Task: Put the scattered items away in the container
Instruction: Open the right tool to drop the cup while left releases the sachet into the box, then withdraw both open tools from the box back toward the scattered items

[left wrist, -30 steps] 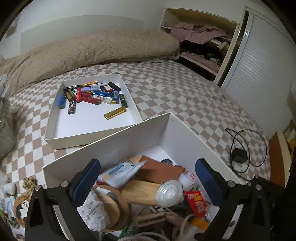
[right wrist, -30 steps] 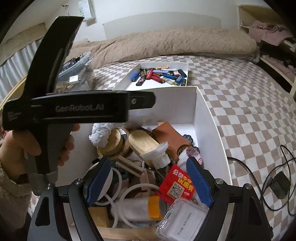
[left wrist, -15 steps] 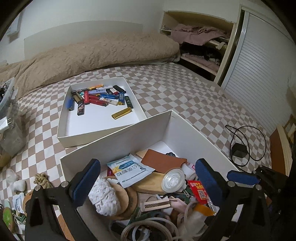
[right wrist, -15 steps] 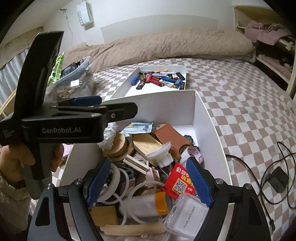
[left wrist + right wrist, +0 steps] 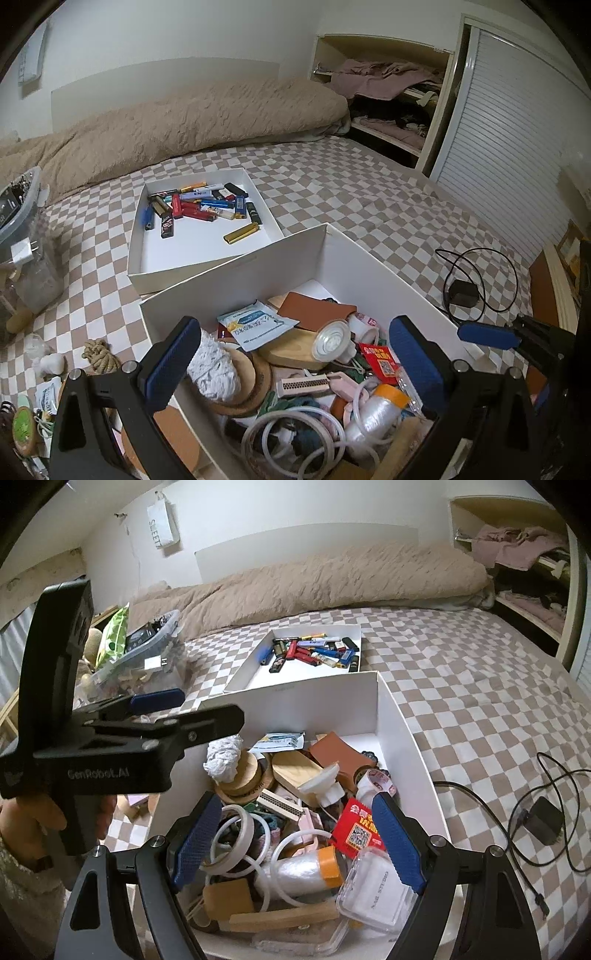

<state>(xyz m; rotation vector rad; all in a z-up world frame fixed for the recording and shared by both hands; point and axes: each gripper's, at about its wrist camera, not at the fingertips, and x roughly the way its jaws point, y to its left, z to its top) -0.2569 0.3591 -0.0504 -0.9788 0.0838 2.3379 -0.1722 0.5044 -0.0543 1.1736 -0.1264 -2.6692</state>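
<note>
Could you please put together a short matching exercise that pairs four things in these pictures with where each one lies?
Things:
1. gold lighter
2. black charger
3. coiled rope
4. red packet

Places:
A. inside the deep white box, among the clutter
B. on the checkered bedspread, right of the deep box
C. in the shallow white tray, apart from the other lighters
D. on the bed, left of the deep box

Pairs: 1-C, 2-B, 3-D, 4-A

Both wrist views close above box

Left gripper open above cluttered white box; lighter tray behind
</note>
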